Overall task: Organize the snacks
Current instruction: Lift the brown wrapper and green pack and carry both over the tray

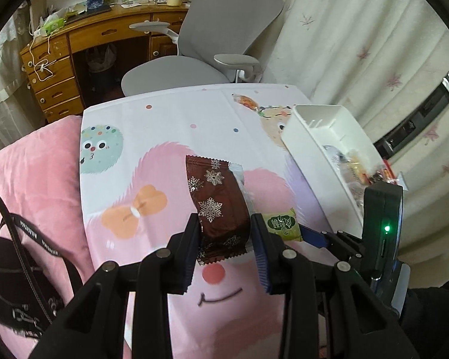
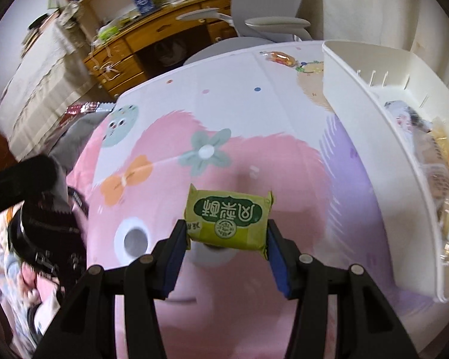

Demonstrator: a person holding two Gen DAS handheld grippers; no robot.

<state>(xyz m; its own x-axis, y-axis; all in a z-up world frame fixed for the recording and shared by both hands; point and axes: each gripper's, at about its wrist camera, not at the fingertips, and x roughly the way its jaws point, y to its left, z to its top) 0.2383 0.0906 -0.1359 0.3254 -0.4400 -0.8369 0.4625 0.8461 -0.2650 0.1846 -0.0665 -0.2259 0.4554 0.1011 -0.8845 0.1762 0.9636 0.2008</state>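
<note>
On the cartoon-printed tabletop (image 2: 254, 113), most of the sorting is judged to be done. Along the right edge a white bin (image 2: 371, 155) is stood, and several wrapped snacks are already piled in its near end; the individual packets there cannot be told apart. Near the far edge of the tabletop, just beside the bin's far corner, one clear-wrapped orange snack (image 2: 280, 57) is left lying, so at least that piece is still to be collected.

Two more snacks are held clear of the tabletop and are not yet in the bin. A brown packet (image 1: 217, 206) printed with pale snowflakes is clamped at its lower end by the left gripper (image 1: 226, 233), whose jaws are drawn narrow on it, a second clear wrapper appearing to be pinched along with it. A green packet (image 2: 229, 220) is gripped across its width by the right gripper (image 2: 227, 239), whose jaws are set about half apart and pressed on its two ends.

Writing is scarce. Chinese characters in a dark green badge are printed on the green packet, seen upside down and not confidently read. On a black strap (image 1: 30, 230) beside the left edge, "BALENCIAGA" is repeated in white letters.
</note>
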